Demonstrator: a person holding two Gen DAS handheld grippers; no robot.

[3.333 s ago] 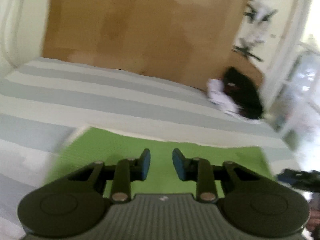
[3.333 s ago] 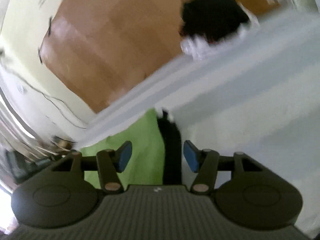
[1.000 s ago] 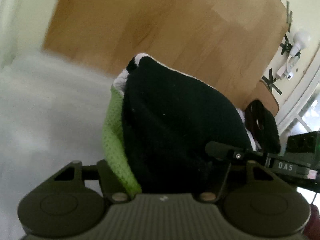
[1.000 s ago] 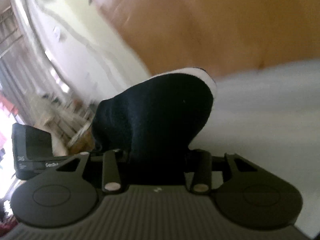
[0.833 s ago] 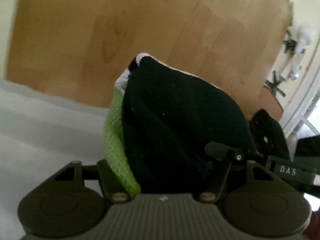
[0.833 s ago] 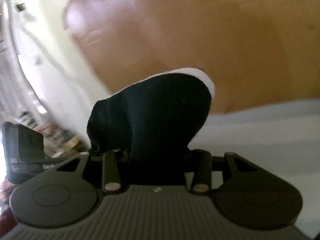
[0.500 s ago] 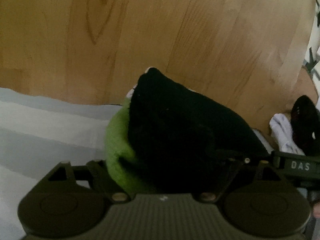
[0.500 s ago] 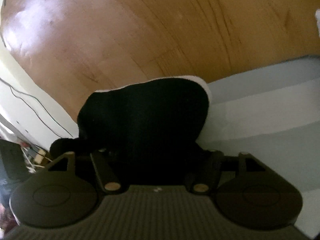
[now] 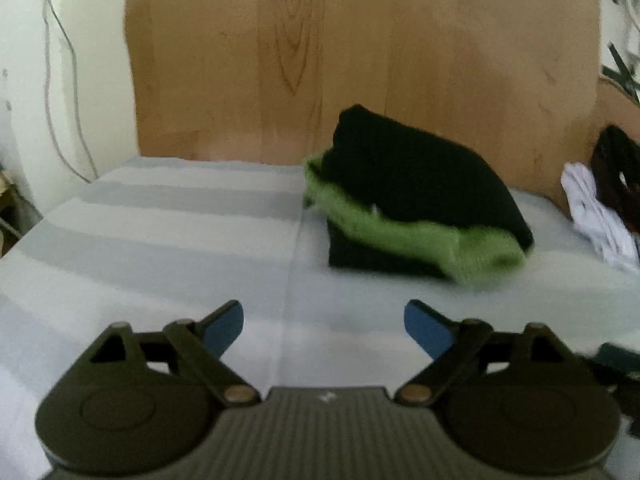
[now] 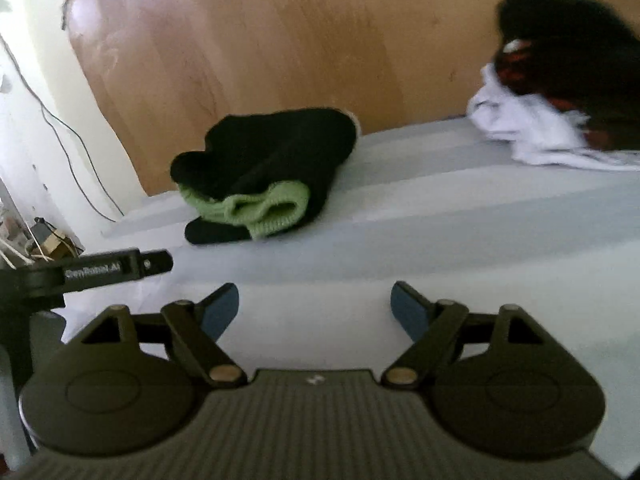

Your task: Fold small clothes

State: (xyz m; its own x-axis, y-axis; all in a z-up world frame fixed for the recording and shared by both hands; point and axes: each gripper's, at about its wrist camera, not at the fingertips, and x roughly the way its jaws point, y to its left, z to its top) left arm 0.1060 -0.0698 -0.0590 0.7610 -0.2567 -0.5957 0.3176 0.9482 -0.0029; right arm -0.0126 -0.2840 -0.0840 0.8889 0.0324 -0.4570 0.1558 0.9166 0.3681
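Observation:
A folded black and green garment [image 9: 416, 204] lies on the grey striped bed sheet [image 9: 168, 232] near the wooden headboard. It also shows in the right wrist view [image 10: 268, 176]. My left gripper [image 9: 323, 326] is open and empty, pulled back from the bundle. My right gripper [image 10: 315, 307] is open and empty, also short of the bundle. Part of the left gripper's body [image 10: 100, 270] shows at the left of the right wrist view.
A pile of white and black clothes [image 10: 556, 92] lies at the right by the wooden headboard [image 9: 360, 60]; it also shows in the left wrist view [image 9: 600, 204]. A cable [image 9: 60, 80] hangs on the pale wall at left.
Both grippers were shut on the black and green garment and carried it toward the headboard. Now both have opened, let it go on the sheet and drawn back.

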